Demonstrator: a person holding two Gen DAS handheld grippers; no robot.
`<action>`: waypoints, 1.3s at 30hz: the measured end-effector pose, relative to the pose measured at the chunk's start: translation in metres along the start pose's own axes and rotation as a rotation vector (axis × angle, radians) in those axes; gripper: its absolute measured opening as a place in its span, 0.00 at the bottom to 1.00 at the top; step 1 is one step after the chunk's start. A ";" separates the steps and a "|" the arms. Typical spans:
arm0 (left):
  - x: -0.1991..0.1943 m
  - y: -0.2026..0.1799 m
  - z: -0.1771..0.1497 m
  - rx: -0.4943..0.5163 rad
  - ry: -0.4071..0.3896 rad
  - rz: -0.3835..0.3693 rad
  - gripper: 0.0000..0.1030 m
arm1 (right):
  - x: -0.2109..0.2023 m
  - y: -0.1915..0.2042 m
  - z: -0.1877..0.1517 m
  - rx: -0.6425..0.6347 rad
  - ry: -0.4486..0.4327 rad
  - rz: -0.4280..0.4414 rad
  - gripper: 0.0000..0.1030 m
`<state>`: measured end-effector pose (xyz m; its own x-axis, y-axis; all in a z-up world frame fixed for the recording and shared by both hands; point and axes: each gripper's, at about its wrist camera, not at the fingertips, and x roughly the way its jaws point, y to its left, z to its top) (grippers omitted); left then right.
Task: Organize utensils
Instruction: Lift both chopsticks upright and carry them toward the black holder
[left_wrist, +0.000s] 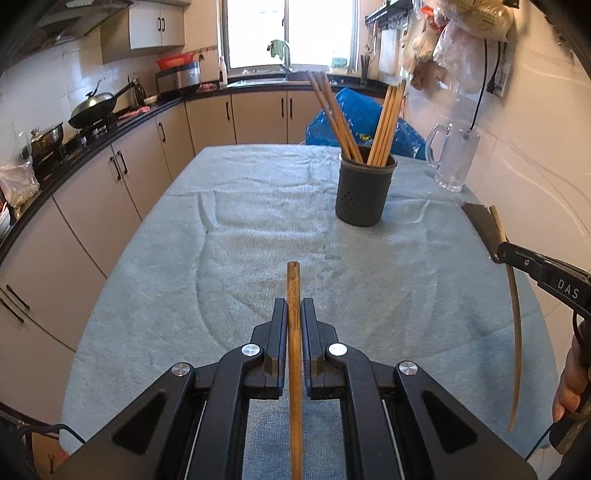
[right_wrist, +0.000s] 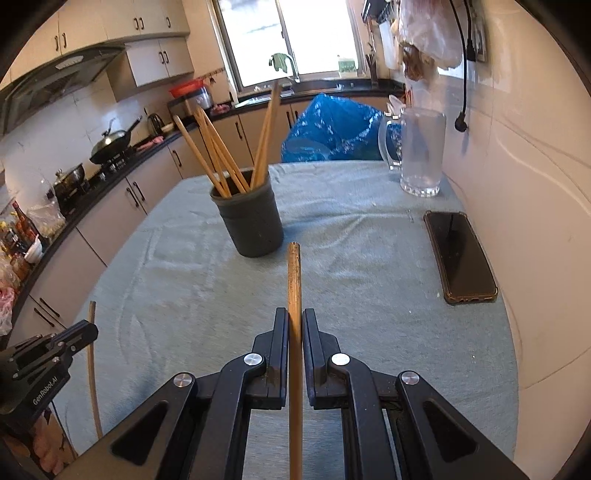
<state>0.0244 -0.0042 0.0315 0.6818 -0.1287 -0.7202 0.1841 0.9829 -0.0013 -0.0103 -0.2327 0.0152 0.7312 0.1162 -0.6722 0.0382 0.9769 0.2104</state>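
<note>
Our left gripper (left_wrist: 294, 314) clamps one brown wooden chopstick (left_wrist: 294, 332); our right gripper (right_wrist: 295, 321) clamps another wooden chopstick (right_wrist: 294, 295). The dark grey cylindrical holder (right_wrist: 251, 221) stands frame centre, holding more chopsticks.

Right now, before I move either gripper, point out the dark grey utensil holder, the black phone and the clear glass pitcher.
dark grey utensil holder (right_wrist: 255, 225): right wrist view, front wall of the cup.
black phone (right_wrist: 458, 254): right wrist view, middle of its screen.
clear glass pitcher (right_wrist: 421, 151): right wrist view, side of its body.
</note>
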 end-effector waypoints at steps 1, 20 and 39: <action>-0.003 0.000 0.000 0.001 -0.008 -0.001 0.06 | -0.003 0.001 0.000 0.001 -0.009 0.001 0.07; -0.047 0.027 -0.015 -0.110 -0.156 -0.077 0.06 | -0.034 0.037 -0.020 0.032 -0.179 0.093 0.07; -0.060 0.044 0.034 -0.136 -0.280 -0.113 0.06 | -0.046 0.060 0.028 -0.029 -0.271 0.144 0.07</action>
<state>0.0153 0.0426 0.0984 0.8339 -0.2504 -0.4918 0.1863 0.9666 -0.1762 -0.0221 -0.1842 0.0785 0.8830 0.2055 -0.4219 -0.0957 0.9590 0.2668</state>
